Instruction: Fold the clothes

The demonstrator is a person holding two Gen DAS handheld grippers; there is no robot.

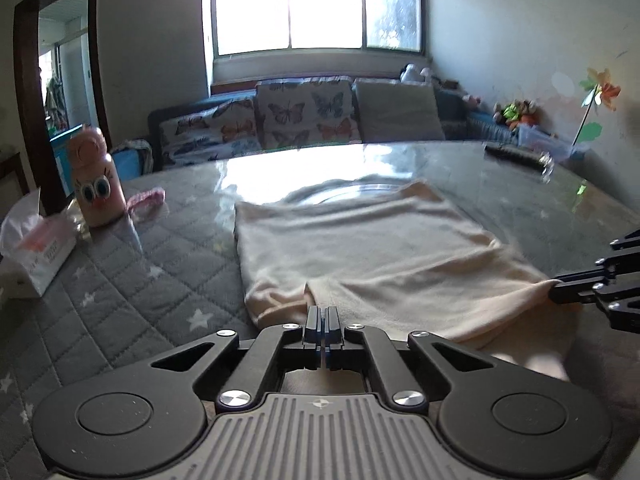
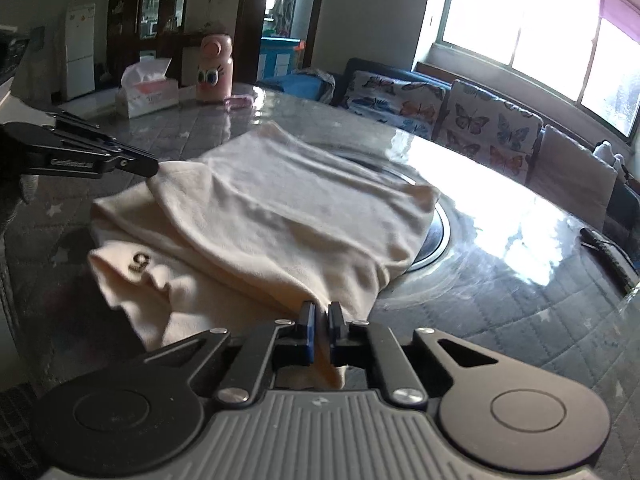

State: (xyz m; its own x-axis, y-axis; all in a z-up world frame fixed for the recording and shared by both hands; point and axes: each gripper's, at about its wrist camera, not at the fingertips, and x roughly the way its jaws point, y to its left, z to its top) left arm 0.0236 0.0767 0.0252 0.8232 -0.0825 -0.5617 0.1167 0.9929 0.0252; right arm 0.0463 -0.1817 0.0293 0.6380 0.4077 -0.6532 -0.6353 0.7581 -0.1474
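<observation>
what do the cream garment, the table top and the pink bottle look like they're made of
Cream garment: soft matte knit, likely cotton jersey; it drapes and wrinkles with no shine.
Table top: grey quilted, star-printed cloth, seemingly under a clear glossy sheet, plastic or glass; the window's glare mirrors off it.
Pink bottle: smooth, hard, faintly glossy shell, plastic or coated metal; hard to say which.

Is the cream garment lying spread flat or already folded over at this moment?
Partly folded: the cream garment has an upper layer doubled over a lower one near the left gripper, and both it and the right gripper pinch its near edge.
</observation>
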